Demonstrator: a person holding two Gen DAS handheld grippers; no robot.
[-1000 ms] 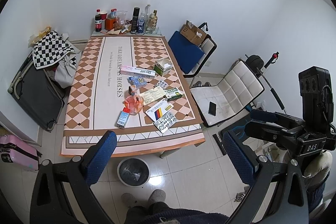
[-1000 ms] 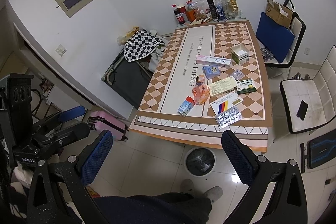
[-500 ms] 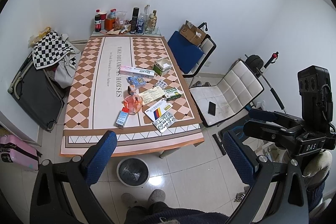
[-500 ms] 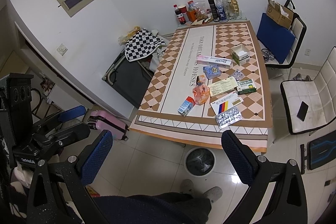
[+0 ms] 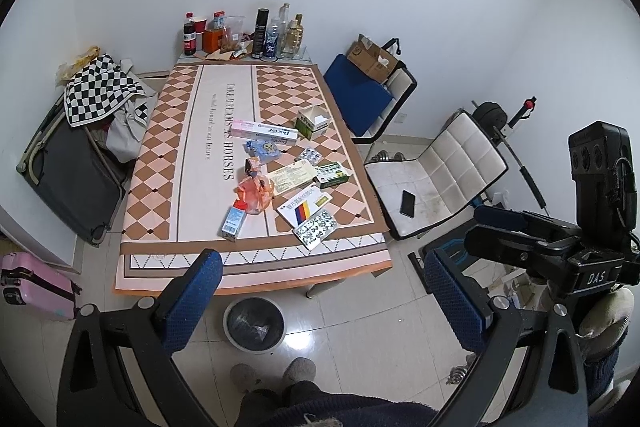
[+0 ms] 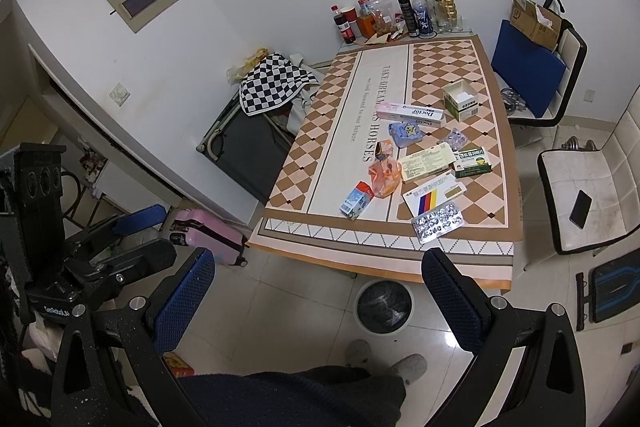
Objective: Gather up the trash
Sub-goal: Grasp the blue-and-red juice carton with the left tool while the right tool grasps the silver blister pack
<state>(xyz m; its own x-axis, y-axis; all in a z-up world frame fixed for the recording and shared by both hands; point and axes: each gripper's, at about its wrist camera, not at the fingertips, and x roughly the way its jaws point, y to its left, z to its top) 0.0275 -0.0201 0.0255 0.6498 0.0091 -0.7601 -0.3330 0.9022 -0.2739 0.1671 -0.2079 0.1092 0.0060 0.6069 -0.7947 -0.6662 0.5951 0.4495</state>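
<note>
A table point(image 5: 160, 163) point(image 6: 332, 163) with a diamond-pattern cloth carries scattered trash: an orange plastic bag point(image 5: 254, 193) point(image 6: 385, 174), a small blue carton point(image 5: 231, 222) point(image 6: 355, 203), a blister pack point(image 5: 316, 229) point(image 6: 438, 221), medicine boxes point(image 5: 331, 174) point(image 6: 472, 159), a toothpaste box point(image 5: 264, 131) point(image 6: 410, 113) and an open green box point(image 5: 313, 122) point(image 6: 460, 99). A round bin point(image 5: 255, 323) point(image 6: 385, 305) stands on the floor under the near table edge. My left gripper point(image 5: 320, 297) and right gripper point(image 6: 318, 297) are both open, empty, held high above the floor short of the table.
Bottles and jars point(image 5: 260, 35) point(image 6: 404, 13) stand at the far table end. Two chairs point(image 5: 436, 167) point(image 6: 588, 195) are to the right, one with a phone point(image 5: 408, 203). A dark suitcase point(image 5: 68, 167), checkered cloth point(image 6: 276, 83) and pink case point(image 6: 208, 231) lie left. My feet point(image 5: 272, 375) are below.
Both views have drifted very slightly; the table sits a touch higher in frame. Both grippers stay open and nothing on the table has moved.
</note>
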